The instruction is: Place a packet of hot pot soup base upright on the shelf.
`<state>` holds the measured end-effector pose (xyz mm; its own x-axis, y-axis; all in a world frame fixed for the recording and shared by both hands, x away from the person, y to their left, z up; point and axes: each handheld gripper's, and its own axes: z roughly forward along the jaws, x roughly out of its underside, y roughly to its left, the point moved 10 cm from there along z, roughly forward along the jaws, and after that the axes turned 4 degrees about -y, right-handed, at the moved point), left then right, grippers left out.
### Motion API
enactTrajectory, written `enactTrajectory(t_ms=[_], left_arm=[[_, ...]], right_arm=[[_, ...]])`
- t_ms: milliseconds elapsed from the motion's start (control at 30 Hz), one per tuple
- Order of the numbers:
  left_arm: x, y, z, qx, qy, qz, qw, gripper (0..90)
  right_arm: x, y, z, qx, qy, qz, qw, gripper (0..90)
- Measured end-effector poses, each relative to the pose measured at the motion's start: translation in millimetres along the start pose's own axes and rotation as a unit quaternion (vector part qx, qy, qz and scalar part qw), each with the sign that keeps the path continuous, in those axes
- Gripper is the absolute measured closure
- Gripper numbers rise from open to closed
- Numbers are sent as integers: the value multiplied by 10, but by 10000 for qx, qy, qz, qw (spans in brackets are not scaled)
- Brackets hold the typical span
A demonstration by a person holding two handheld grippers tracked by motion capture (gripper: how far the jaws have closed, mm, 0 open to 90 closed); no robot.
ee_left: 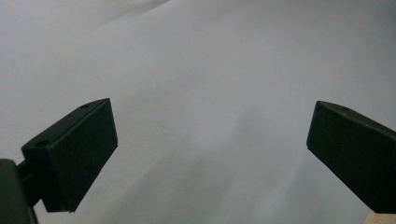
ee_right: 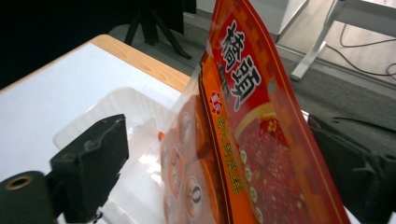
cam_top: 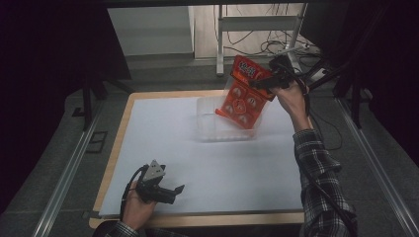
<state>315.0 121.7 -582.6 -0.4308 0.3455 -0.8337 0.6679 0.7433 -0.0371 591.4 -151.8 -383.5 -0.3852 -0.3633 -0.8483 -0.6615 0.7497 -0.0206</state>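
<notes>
An orange snack bag printed with round pieces stands tilted, its lower end inside a clear plastic tray at the back of the table. My right gripper is up at the bag's top edge. In the right gripper view the bag sits between the two jaws, with a clear gap to the left jaw, so the right gripper is open; the tray lies below. My left gripper rests near the front left edge, open and with nothing in it, over the white sheet.
The white sheet covers a wooden tabletop. A person's sleeve in a plaid pattern reaches along the right side. Metal stand legs and cables lie on the floor behind the table.
</notes>
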Motion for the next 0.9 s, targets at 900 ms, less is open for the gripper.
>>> enactTrajectory(t_ms=[900], left_arm=[[8,10,21,-117,-32,142,9998,10]], right_arm=[[463,81,-226,-132,249,187,9994,3]])
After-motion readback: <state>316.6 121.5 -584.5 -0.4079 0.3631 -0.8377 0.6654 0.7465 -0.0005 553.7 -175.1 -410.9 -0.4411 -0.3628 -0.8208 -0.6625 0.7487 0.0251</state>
